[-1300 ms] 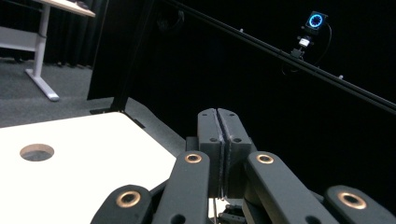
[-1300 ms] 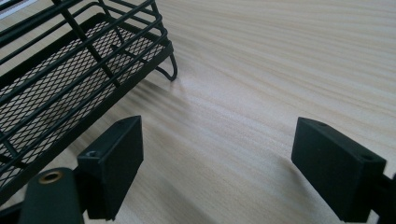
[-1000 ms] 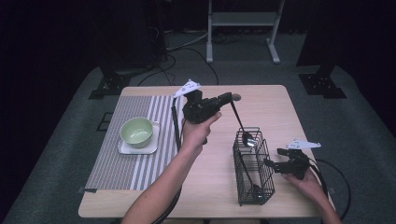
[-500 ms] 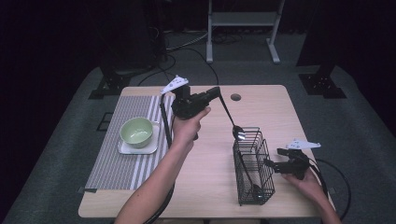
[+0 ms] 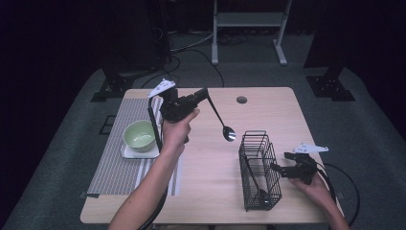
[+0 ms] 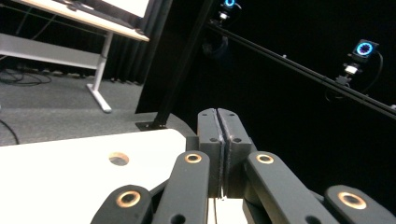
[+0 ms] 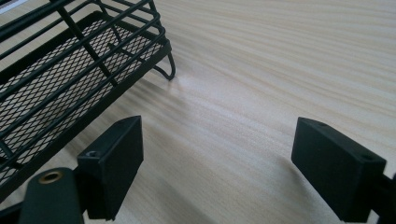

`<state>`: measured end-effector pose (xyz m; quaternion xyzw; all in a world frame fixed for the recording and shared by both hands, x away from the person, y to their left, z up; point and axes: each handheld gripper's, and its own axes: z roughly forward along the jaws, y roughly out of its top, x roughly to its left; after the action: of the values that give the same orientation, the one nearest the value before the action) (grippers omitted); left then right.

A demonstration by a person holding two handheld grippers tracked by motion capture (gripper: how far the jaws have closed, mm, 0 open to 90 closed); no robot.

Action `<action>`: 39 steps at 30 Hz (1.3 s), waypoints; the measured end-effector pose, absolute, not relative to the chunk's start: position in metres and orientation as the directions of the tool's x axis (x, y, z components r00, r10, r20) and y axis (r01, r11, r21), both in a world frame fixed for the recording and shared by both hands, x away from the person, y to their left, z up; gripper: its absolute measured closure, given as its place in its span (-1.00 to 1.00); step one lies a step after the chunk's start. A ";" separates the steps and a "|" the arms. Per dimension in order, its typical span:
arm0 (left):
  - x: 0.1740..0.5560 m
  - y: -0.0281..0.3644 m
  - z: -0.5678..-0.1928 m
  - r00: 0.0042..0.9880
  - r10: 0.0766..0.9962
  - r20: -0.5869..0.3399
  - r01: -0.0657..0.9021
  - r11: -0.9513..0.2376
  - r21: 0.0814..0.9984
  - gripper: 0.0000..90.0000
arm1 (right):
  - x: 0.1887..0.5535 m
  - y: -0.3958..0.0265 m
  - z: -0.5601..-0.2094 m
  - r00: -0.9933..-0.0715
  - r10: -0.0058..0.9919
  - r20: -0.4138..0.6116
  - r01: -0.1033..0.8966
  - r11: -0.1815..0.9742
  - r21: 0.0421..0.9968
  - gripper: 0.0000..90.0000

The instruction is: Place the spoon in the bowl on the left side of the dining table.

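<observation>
High view, centre of the frame: the left gripper (image 5: pixel 203 96) is held up above the wooden table (image 5: pixel 268 115), its jaws clenched on the handle of a black spoon (image 5: pixel 221 120). The spoon slants down and to the right from the jaw tips, and its shiny bowl hangs in the air just left of the top of the wire basket (image 5: pixel 260 170). Spoon and basket are apart. A dark utensil stands inside the basket, near its lower end.

At the lower right the right gripper (image 5: pixel 282 165) sits low beside the basket's right side, jaws pointing at the wire. In the right gripper view those jaws are spread wide with bare table between them, and the basket's mesh floor and wire foot fill the upper left; nothing is gripped.

Left of centre a green bowl (image 5: pixel 139 135) rests on a white square plate (image 5: pixel 128 152), which lies on a striped placemat (image 5: pixel 117 170).

In the left gripper view the two pads (image 6: pixel 208 135) are pressed flat together; the spoon handle cannot be made out between them
</observation>
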<state>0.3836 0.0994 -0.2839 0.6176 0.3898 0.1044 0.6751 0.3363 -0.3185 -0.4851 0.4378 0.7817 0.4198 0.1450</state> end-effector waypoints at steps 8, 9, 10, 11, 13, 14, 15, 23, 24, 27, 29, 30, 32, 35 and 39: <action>0.385 0.115 -0.290 0.646 0.651 -0.400 0.339 0.224 0.913 0.99 | 0.336 -0.318 -0.485 -0.572 0.808 0.140 0.563 0.263 0.783 -0.65; 0.385 0.117 -0.291 0.643 0.654 -0.399 0.340 0.224 0.913 0.99 | 0.336 -0.318 -0.485 -0.572 0.808 0.139 0.563 0.264 0.783 -0.65; 0.386 0.121 -0.293 0.638 0.658 -0.400 0.340 0.225 0.913 0.99 | 0.336 -0.318 -0.485 -0.572 0.808 0.139 0.563 0.264 0.783 -0.65; 0.386 0.121 -0.293 0.638 0.658 -0.400 0.340 0.225 0.913 0.99 | 0.336 -0.318 -0.485 -0.572 0.809 0.138 0.563 0.264 0.783 -0.65; 0.386 0.126 -0.295 0.627 0.664 -0.406 0.344 0.232 0.910 0.99 | 0.336 -0.318 -0.485 -0.571 0.809 0.137 0.563 0.265 0.783 -0.65; 0.386 0.126 -0.295 0.627 0.664 -0.406 0.344 0.232 0.910 0.99 | 0.336 -0.318 -0.485 -0.571 0.809 0.137 0.564 0.266 0.782 -0.65; 0.387 0.129 -0.297 0.622 0.668 -0.409 0.345 0.235 0.909 0.99 | 0.336 -0.318 -0.485 -0.571 0.809 0.138 0.564 0.265 0.782 -0.65; 0.388 0.139 -0.300 0.606 0.680 -0.413 0.344 0.244 0.907 0.99 | 0.336 -0.318 -0.485 -0.568 0.811 0.140 0.567 0.262 0.781 -0.65; 0.388 0.141 -0.301 0.603 0.681 -0.415 0.344 0.247 0.906 0.99 | 0.336 -0.318 -0.485 -0.568 0.812 0.135 0.564 0.264 0.782 -0.65; 0.388 0.147 -0.304 0.595 0.683 -0.423 0.348 0.255 0.902 0.99 | 0.336 -0.318 -0.485 -0.566 0.814 0.133 0.563 0.264 0.783 -0.65; 0.388 0.149 -0.304 0.592 0.684 -0.426 0.347 0.261 0.901 0.99 | 0.336 -0.318 -0.485 -0.564 0.815 0.132 0.564 0.263 0.783 -0.65; 0.388 0.151 -0.305 0.590 0.685 -0.428 0.348 0.262 0.900 0.99 | 0.336 -0.318 -0.485 -0.564 0.815 0.132 0.564 0.263 0.783 -0.65; 0.388 0.154 -0.305 0.588 0.685 -0.431 0.348 0.266 0.899 0.99 | 0.336 -0.317 -0.485 -0.564 0.815 0.131 0.565 0.264 0.782 -0.65; 0.388 0.159 -0.306 0.580 0.691 -0.432 0.345 0.271 0.898 0.99 | 0.336 -0.317 -0.485 -0.563 0.816 0.131 0.565 0.265 0.781 -0.65; 0.388 0.164 -0.307 0.571 0.699 -0.431 0.343 0.274 0.898 0.99 | 0.336 -0.318 -0.485 -0.563 0.816 0.131 0.565 0.265 0.781 -0.65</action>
<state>0.3877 0.1640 -0.3066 0.5874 0.4434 0.1340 0.6636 0.3363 -0.3176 -0.4852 0.4423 0.7809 0.4144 0.1512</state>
